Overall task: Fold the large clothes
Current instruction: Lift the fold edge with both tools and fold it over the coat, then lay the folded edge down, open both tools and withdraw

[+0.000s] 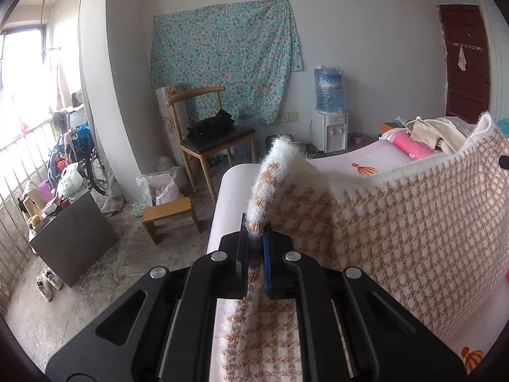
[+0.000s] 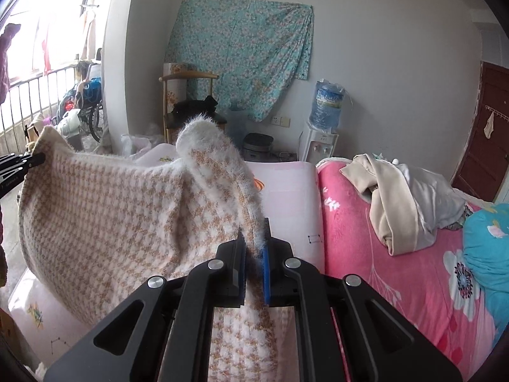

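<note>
A fuzzy white and tan houndstooth sweater point(image 1: 397, 222) hangs stretched between both grippers above the bed. My left gripper point(image 1: 256, 229) is shut on one edge of it, and a fold of white trim sticks up beyond the jaws. My right gripper point(image 2: 254, 235) is shut on the other edge of the sweater point(image 2: 105, 210), also with a fold standing up past the jaws. The left gripper's tip shows at the left edge of the right wrist view point(image 2: 22, 162). The sweater's lower part drapes down onto the pale pink sheet point(image 2: 286, 191).
The bed carries a pink floral blanket point(image 2: 397, 264), a pile of beige and grey clothes point(image 2: 400, 197) and a teal quilt point(image 2: 486, 245). Beside the bed stand a wooden chair point(image 1: 210, 133), a small stool point(image 1: 168, 216), a dark cabinet point(image 1: 73, 235) and a water dispenser point(image 1: 329, 121).
</note>
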{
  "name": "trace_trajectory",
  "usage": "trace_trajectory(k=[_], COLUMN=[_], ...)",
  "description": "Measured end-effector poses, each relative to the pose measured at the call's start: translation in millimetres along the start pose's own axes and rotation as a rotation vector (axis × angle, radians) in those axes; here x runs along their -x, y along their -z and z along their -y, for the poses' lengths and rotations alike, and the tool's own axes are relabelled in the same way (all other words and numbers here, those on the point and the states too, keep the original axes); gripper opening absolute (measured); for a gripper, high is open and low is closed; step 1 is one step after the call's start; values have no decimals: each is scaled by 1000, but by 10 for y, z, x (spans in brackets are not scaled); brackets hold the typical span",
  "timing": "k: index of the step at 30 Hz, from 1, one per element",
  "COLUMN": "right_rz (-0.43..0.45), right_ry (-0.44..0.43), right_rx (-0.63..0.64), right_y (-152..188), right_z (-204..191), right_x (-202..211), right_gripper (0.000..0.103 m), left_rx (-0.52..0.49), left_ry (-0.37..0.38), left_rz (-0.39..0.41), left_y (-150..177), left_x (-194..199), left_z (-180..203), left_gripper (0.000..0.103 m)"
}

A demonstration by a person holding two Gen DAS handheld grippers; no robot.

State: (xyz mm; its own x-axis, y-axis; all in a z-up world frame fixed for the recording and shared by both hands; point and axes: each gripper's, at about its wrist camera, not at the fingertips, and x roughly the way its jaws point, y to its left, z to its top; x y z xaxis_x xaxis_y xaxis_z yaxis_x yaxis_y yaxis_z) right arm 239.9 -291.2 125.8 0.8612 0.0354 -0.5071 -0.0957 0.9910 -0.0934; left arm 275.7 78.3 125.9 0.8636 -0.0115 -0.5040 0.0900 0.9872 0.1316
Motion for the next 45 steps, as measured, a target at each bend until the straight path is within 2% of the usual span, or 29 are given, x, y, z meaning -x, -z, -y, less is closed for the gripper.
trace_trajectory(k=[4, 7, 9, 10, 11, 13, 16, 18, 21, 23, 25, 27, 28, 30, 31, 32, 34, 37, 41, 45], right_rz=[-96, -243, -354, -388, -400, -379, -320, -276, -300, -357, -424, -453, -447, -421, -413, -395, -352, -306, -280, -256], right_ry=[-3, -39, -97, -114, -118, -132, -118, -136, -233, -317, -301, -276, -257, -225, -140, -77, -81, -113, -167, -175], right_rx=[-24, -97, -190, -246, -293, -355, -387, -373, -343, -328, -340, -399, -437, -487, -471, -444, -421, -356, -247, -192], right_y=[-86, 91, 284, 368, 433, 480, 410, 274, 135, 118, 197, 292, 319, 322, 307, 290, 286, 359, 570, 843], right_z=[137, 292, 435, 514, 589, 721, 829, 801, 546, 343, 257, 353, 435, 569, 605, 623, 627, 468, 70, -300], right_x=[-825, -1505, -1843, -1937, -1970, -1916, -1750, -1706, -1902, -2146, -2412, -2539, -2521, -2360, -2257, -2133, -1858, -1382, -801, -290], right_gripper=[8, 10, 17, 27, 39, 49, 50, 50, 54, 56, 56, 56, 52, 53, 58, 58, 59, 69, 80, 86], left_rx=[12, 43, 68, 93, 128, 178, 213, 204, 186, 184, 231, 315, 338, 340, 338, 332, 302, 255, 155, 108], left_ry=[42, 78, 79, 82, 95, 113, 147, 189, 285, 277, 257, 278, 272, 243, 240, 219, 187, 230, 280, 319], left_rz=[-150, -343, -474, -503, -505, -469, -366, -323, -389, -451, -473, -474, -471, -463, -454, -444, -411, -365, -363, -342], left_y=[-118, 48, 245, 319, 346, 350, 254, 179, 151, 229, 324, 371, 367, 337, 322, 303, 265, 292, 495, 778], left_x=[-892, -1585, -1955, -2039, -2072, -2007, -1809, -1746, -1878, -2031, -2162, -2169, -2124, -1987, -1907, -1806, -1567, -1151, -594, -9], left_z=[4, 27, 8, -33, -88, -184, -263, -183, 96, 244, 223, 107, 56, -23, -54, -103, -145, -101, 144, 413], left_gripper=[6, 12, 24, 29, 36, 41, 47, 56, 65, 67, 72, 72, 72, 72, 72, 74, 76, 80, 84, 87])
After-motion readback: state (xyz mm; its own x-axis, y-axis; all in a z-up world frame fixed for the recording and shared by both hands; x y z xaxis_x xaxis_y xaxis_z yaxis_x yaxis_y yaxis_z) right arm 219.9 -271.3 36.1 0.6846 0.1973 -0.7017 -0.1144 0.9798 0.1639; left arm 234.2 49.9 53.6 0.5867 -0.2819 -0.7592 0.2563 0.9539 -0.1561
